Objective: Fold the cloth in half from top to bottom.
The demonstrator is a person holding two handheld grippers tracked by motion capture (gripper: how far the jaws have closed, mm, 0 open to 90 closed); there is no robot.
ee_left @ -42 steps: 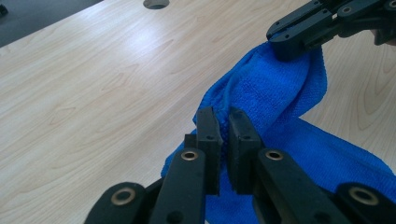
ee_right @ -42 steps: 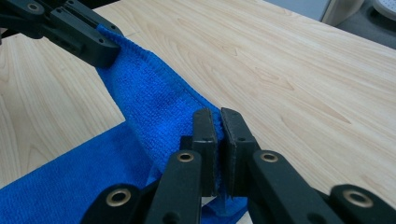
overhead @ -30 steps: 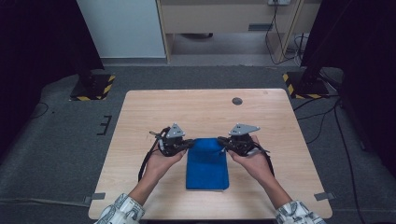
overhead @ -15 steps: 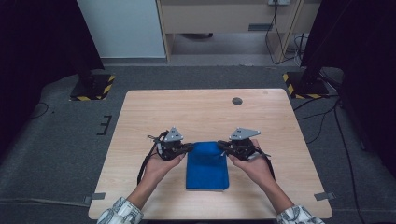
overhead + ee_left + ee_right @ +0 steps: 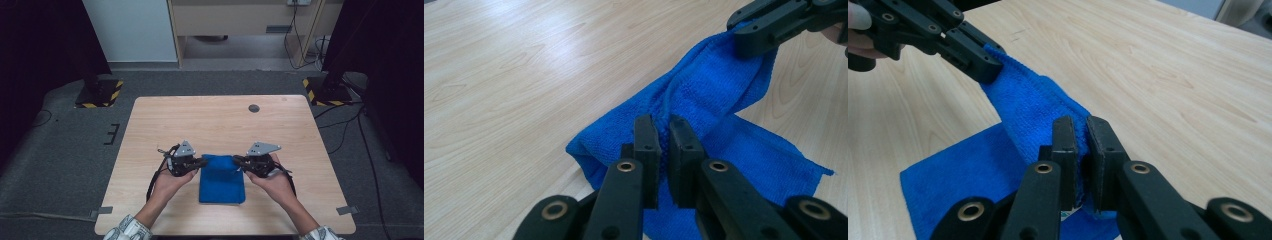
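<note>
In the high view the jaw tips of the left gripper (image 5: 201, 162) and right gripper (image 5: 236, 159) are too small to tell how they meet the blue cloth (image 5: 222, 180), and both forearms are cut off by the bottom edge. In the left gripper view the cloth's near part runs behind the jaws and out of the bottom edge. In the right gripper view a small white tag (image 5: 1066, 215) under the jaws is mostly hidden, its print unreadable.

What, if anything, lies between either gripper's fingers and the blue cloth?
Nothing visible. The left gripper and the right gripper each have their fingers closed directly on the far edge of the blue cloth, one at each corner, on the wooden table.
</note>
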